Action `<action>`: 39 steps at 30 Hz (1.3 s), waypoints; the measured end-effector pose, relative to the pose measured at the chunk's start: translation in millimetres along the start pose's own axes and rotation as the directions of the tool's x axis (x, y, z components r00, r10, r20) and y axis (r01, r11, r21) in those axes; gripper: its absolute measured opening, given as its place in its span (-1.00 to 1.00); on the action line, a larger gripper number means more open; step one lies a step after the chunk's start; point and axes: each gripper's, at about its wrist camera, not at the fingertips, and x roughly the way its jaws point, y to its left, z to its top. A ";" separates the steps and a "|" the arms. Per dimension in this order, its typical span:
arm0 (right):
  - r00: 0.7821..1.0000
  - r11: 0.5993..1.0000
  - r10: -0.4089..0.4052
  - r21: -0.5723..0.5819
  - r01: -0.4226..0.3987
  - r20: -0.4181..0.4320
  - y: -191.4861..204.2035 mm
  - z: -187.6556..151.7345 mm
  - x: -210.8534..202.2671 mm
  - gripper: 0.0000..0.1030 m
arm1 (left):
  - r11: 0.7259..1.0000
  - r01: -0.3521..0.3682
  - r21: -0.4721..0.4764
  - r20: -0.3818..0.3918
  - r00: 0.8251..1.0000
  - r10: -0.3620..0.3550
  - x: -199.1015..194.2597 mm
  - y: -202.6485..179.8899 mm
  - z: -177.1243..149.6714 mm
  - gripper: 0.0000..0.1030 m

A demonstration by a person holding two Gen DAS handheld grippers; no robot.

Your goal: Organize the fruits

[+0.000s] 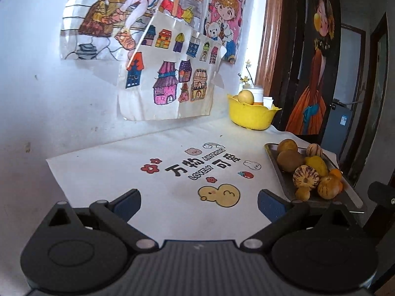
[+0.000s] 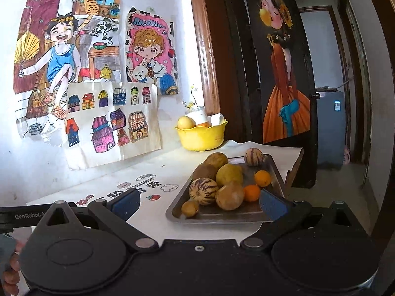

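Note:
A metal tray [image 2: 272,166] at the table's right side holds several fruits: striped melons [image 2: 203,190], brown kiwis [image 2: 217,160], a yellow lemon [image 2: 229,174] and small oranges [image 2: 262,178]. The tray also shows in the left wrist view [image 1: 282,175]. A yellow bowl [image 2: 201,137] at the back holds a yellow fruit [image 2: 185,122] and an orange one; the bowl shows in the left wrist view too [image 1: 250,114]. My left gripper [image 1: 198,203] is open and empty over the tablecloth, left of the tray. My right gripper [image 2: 200,203] is open and empty just before the tray's near edge.
The white tablecloth [image 1: 128,162] has cartoon prints. A white jar with small flowers [image 2: 197,113] stands behind the bowl. Drawings hang on the wall [image 2: 74,49]. A dark door with a painted girl [image 2: 284,74] stands right of the table, whose right edge lies just past the tray.

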 end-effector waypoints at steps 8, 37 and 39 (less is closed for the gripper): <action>1.000 1.000 0.001 -0.010 -0.001 -0.009 6.7 -8.2 -7.2 0.99 | 1.000 -0.008 -0.002 0.002 1.000 0.008 -12.5 14.5 -11.1 0.99; 0.994 0.998 0.038 -0.058 -0.032 0.099 19.2 -54.6 -26.8 0.99 | 1.000 0.000 0.005 0.142 0.990 -0.001 -54.1 32.4 -37.6 0.99; 0.995 0.997 0.055 -0.061 -0.050 0.084 22.4 -57.3 -25.5 0.99 | 1.000 -0.015 0.006 0.162 0.987 0.014 -60.9 34.6 -40.3 0.99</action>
